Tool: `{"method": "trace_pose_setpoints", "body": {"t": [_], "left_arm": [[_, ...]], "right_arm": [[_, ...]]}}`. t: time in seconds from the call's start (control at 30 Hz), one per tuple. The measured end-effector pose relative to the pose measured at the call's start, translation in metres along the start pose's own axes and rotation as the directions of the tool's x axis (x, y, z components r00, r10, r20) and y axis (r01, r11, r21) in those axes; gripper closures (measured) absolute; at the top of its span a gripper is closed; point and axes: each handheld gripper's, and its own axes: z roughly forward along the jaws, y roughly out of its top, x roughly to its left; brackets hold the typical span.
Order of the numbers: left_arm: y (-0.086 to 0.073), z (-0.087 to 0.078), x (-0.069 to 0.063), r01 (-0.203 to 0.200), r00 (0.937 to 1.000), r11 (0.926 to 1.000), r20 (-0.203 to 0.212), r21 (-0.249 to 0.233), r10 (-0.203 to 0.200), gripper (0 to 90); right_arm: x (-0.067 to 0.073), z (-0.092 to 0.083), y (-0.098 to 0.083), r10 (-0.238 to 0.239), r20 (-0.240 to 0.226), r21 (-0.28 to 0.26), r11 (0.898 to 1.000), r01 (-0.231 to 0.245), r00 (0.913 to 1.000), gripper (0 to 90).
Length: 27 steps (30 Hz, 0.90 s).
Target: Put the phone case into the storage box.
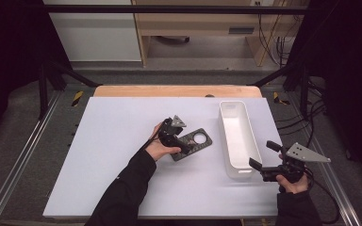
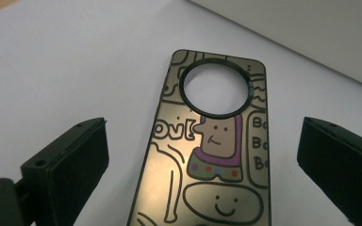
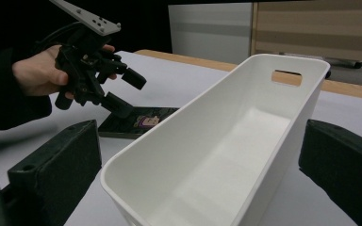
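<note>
White table (image 1: 122,165): centre of frame
Phone case (image 1: 194,142): flat, mid-frame
Left claw (image 2: 202,155): apart, straddling case
Right claw (image 1: 263,157): apart, lower right, beside bin (image 1: 238,136)

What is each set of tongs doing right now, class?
Left tongs: open, astride the phone case, not gripping.
Right tongs: open, holding nothing, at the white bin.

Phone case (image 2: 212,155): cartoon lettering, partly cut off, reads "ov" at left, "B" repeated at right.
</note>
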Motion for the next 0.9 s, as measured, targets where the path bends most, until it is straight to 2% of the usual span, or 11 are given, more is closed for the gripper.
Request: {"method": "trace_pose_setpoints", "body": {"t": [0.3, 0.6, 0.9], "left_arm": [[-0.002, 0.013, -0.001, 0.004, 1.0, 0.999, 0.007, 0.045, -0.004, 3.6], [0.004, 0.023, -0.008, -0.022, 0.9996, 0.9965, 0.018, 0.08, 0.021, 3.6], [0.002, 0.033, -0.004, -0.022, 0.9997, 0.993, 0.001, 0.116, 0.022, 5.6]], "right_arm": [[0.0, 0.0, 0.0, -0.002, -0.002, 0.001, 1.0, 0.002, 1.0, 0.2], [0.0, 0.0, 0.0, -0.002, -0.003, -0.001, 1.0, 0.002, 1.0, 0.2], [0.0, 0.0, 0.0, -0.002, -0.004, 0.0, 1.0, 0.002, 1.0, 0.2]]}}
